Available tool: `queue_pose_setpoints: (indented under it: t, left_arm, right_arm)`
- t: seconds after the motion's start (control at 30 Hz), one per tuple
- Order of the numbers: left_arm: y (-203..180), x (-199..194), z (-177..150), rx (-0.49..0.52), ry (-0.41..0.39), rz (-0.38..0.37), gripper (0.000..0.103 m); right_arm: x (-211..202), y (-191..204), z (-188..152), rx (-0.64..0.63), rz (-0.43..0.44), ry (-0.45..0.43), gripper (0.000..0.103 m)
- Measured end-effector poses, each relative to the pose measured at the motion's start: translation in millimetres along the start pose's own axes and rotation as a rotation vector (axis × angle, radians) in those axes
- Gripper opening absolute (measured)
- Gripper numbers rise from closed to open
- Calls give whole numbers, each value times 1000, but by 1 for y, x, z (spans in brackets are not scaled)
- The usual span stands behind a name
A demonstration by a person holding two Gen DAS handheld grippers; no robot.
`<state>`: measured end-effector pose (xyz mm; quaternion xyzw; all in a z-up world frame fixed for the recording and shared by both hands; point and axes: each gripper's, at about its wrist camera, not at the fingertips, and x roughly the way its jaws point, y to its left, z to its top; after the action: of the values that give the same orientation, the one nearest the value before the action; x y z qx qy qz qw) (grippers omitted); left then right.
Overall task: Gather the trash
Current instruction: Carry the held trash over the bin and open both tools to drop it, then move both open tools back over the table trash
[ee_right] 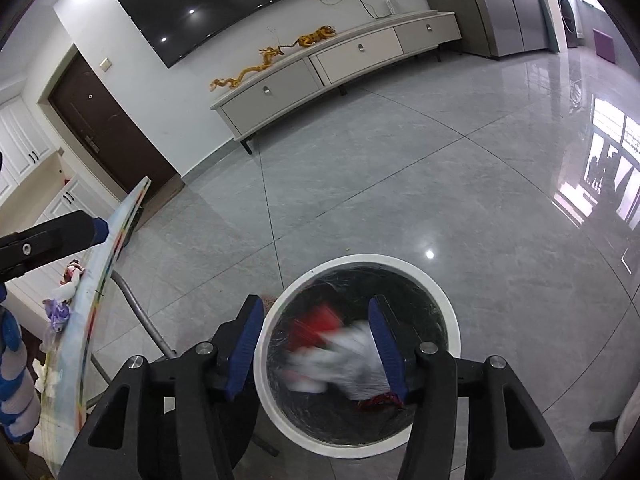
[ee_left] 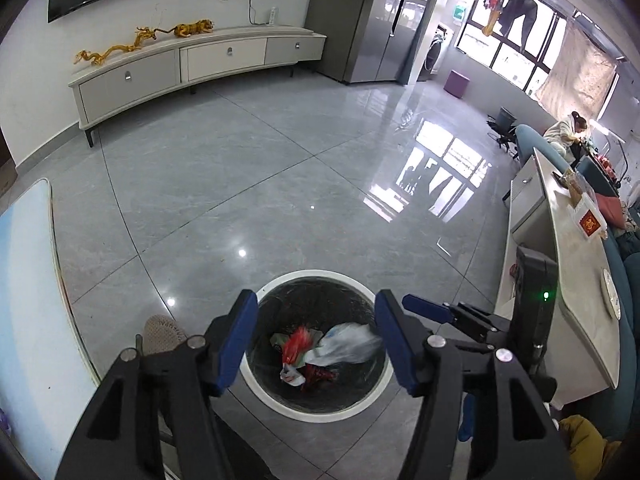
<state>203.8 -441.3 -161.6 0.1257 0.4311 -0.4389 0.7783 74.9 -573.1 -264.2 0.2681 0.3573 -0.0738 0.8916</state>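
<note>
Blue-padded fingers of the left gripper (ee_left: 316, 338) stand spread over the round white-rimmed bin (ee_left: 320, 410), pinching nothing. Fingers of the right gripper (ee_right: 316, 346) are likewise spread and empty above that bin (ee_right: 448, 308). Trash (ee_left: 320, 350), red and white wrappers and a clear bag, lies inside on the black liner, clear of all pads.

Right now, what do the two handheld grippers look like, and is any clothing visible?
Both the left gripper and right gripper have black angular plastic linkage arms with silver pivot pins, ending in flat blue finger pads. In the right wrist view, a blue-and-white striped knit glove shows at the left edge.
</note>
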Motion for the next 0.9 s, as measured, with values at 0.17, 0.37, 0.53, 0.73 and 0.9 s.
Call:
queue_pose_setpoints:
  t: [0.17, 0.37, 0.53, 0.73, 0.9]
  left_arm:
    - [-2, -13, -6, 11, -26, 44, 59]
    - [-4, -51, -15, 16, -151, 116, 59]
    - [-1, -91, -26, 16, -274, 180, 59]
    - [7, -132, -40, 36, -284, 202, 59]
    - [18, -165, -52, 37, -312, 230, 59]
  right_arm:
    - [-9, 1, -2, 4, -11, -11, 55]
    - [-44, 17, 2, -49, -63, -76, 63]
    - [-87, 44, 7, -112, -128, -175, 73]
    - [-144, 85, 8, -156, -141, -323, 85]
    - [-182, 123, 5, -228, -149, -414, 101]
